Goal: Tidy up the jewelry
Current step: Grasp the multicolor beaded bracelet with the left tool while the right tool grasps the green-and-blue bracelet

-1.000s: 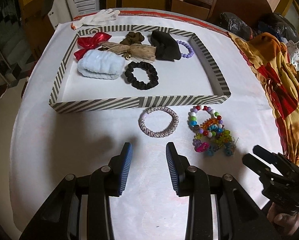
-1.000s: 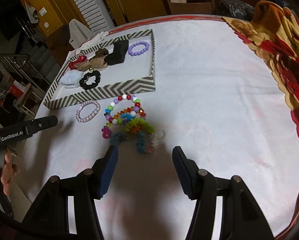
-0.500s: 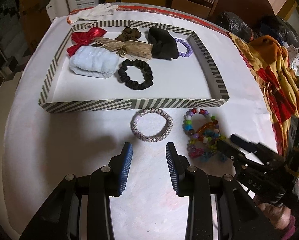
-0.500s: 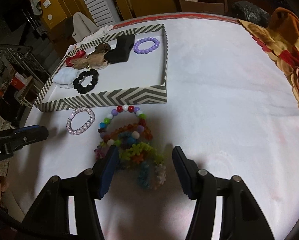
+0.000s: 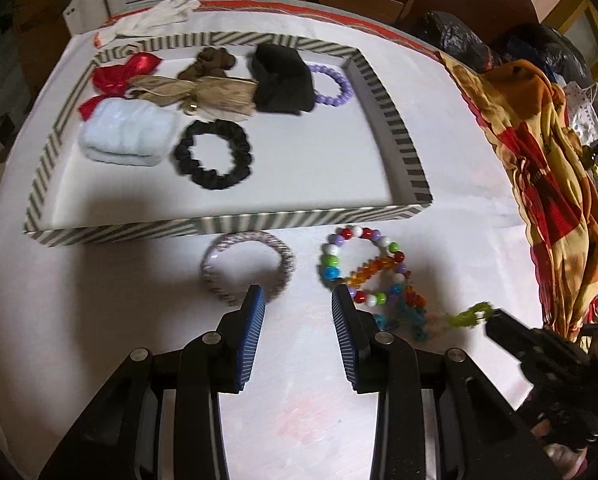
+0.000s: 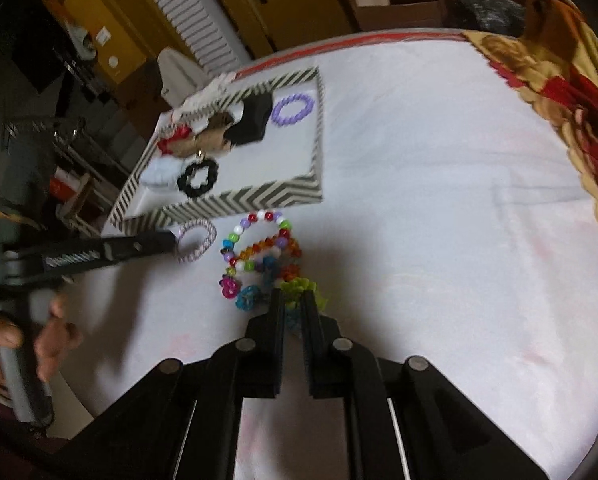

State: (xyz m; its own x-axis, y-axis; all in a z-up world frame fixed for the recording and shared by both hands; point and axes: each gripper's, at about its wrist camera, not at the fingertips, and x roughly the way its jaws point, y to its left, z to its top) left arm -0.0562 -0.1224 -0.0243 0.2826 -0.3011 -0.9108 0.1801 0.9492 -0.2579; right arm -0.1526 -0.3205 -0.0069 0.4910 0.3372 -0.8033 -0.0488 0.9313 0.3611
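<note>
Two grippers are working over the round white table (image 6: 439, 200). Low in the right wrist view, the right gripper (image 6: 292, 300) is pinching its fingers narrowly on the lime-green flower-link plastic bracelet (image 6: 299, 290), at the near edge of a tangled heap of multicoloured bead bracelets (image 6: 259, 252) lying just below the striped shallow cardboard tray (image 5: 227, 224). In the left wrist view that green strand (image 5: 473, 314) is stretching out toward the lower right, so it seems to be lifting clear of the heap. The left gripper (image 5: 297, 300) is hovering with fingers wide apart and holding nothing, its left pad overlapping the lower right of the pink-and-grey woven cord bracelet (image 5: 247, 268) at frame centre.

Inside the tray are lying a black fabric scrunchie (image 5: 213, 154), a lilac bead bracelet (image 5: 335, 84) and other hair ties.

Judging by its look, the green bracelet is light, limp and probably elastic, with smooth links that could slip, and neighbouring strands may snag and drag along. Gripping across one whole link, not its edge, should be holding best.
</note>
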